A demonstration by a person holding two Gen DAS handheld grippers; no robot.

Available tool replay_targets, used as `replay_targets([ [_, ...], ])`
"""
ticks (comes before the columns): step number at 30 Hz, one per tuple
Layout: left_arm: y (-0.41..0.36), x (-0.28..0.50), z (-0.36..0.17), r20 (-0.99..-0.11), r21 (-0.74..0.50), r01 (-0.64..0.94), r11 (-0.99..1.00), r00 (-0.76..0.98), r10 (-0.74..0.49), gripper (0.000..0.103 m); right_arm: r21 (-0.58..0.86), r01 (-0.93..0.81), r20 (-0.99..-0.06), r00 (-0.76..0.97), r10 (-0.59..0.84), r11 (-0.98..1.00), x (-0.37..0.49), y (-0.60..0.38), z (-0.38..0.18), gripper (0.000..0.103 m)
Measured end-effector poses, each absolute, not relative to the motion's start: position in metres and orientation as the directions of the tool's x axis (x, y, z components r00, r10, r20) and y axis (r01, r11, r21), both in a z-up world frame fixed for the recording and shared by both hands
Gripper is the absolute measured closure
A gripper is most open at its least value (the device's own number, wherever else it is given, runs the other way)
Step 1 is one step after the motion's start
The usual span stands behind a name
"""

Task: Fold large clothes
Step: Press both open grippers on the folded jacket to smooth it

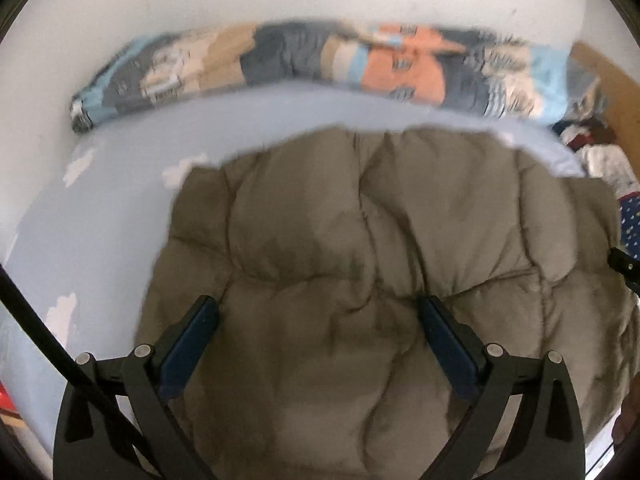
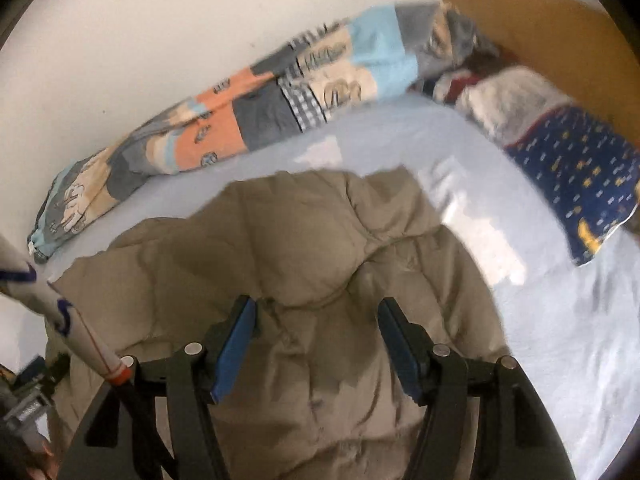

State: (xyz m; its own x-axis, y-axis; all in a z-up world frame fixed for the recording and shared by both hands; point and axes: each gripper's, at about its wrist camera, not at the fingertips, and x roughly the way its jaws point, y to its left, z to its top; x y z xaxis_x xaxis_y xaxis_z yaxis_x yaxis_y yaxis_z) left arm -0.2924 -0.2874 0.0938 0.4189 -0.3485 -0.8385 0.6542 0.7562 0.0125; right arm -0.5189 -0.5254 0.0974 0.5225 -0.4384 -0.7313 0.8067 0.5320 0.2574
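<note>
A puffy olive-brown quilted jacket (image 1: 360,220) lies spread on the bed and fills the lower half of both wrist views (image 2: 300,232). My left gripper (image 1: 317,302) hovers over its near part with the jaws wide open; the blue pads touch no fabric that I can see. My right gripper (image 2: 317,302) is also over the jacket, jaws apart at a middling width, quilted folds below and between the fingers but not pinched. The jacket's far edge lies on the sheet, short of the wall.
A light blue sheet (image 2: 540,320) covers the bed. A rolled patchwork blanket (image 1: 300,56) lies along the white wall. At the head end are a navy patterned pillow (image 2: 572,172), other bedding and a wooden headboard (image 2: 560,32). A white rod (image 2: 80,320) crosses the lower left.
</note>
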Motion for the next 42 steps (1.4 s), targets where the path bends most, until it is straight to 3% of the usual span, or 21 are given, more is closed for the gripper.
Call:
replay_targets([
  [6, -0.29, -0.283, 0.084, -0.86, -0.028, 0.662, 0.749, 0.366, -0.355, 0.001, 0.186, 0.83, -0.831, 0.418, -0.366, 0.525, -0.496, -0.547, 0.06, 0.028],
  [12, -0.27, -0.299, 0.112, -0.799, -0.086, 0.654, 0.751, 0.405, -0.444, 0.002, 0.281, 0.832, -0.772, 0.492, -0.403, 0.479, -0.532, -0.543, 0.092, 0.029],
  [16, -0.245, -0.322, 0.137, -0.739, -0.056, 0.64, 0.766, 0.489, -0.463, 0.002, 0.284, 0.862, -0.758, 0.47, -0.453, 0.419, -0.575, -0.534, 0.108, 0.029],
  [23, -0.186, -0.36, 0.159, -0.732, -0.037, 0.639, 0.768, 0.506, -0.456, 0.002, 0.395, 0.857, -0.762, 0.507, -0.404, 0.33, -0.653, -0.503, 0.099, 0.029],
  [36, -0.165, -0.345, 0.075, -0.858, -0.028, 0.575, 0.818, 0.406, -0.315, 0.002, 0.34, 0.893, -0.866, 0.42, -0.272, 0.295, -0.649, -0.505, 0.038, 0.026],
  [39, -0.165, -0.354, 0.085, -0.824, 0.003, 0.579, 0.816, 0.463, -0.326, 0.002, 0.3, 0.91, -0.858, 0.389, -0.336, 0.287, -0.65, -0.498, 0.05, 0.029],
  [42, -0.167, -0.37, 0.1, -0.776, 0.007, 0.605, 0.796, 0.506, -0.378, 0.002, 0.189, 0.913, -0.786, 0.362, -0.501, 0.362, -0.642, -0.475, 0.088, 0.029],
])
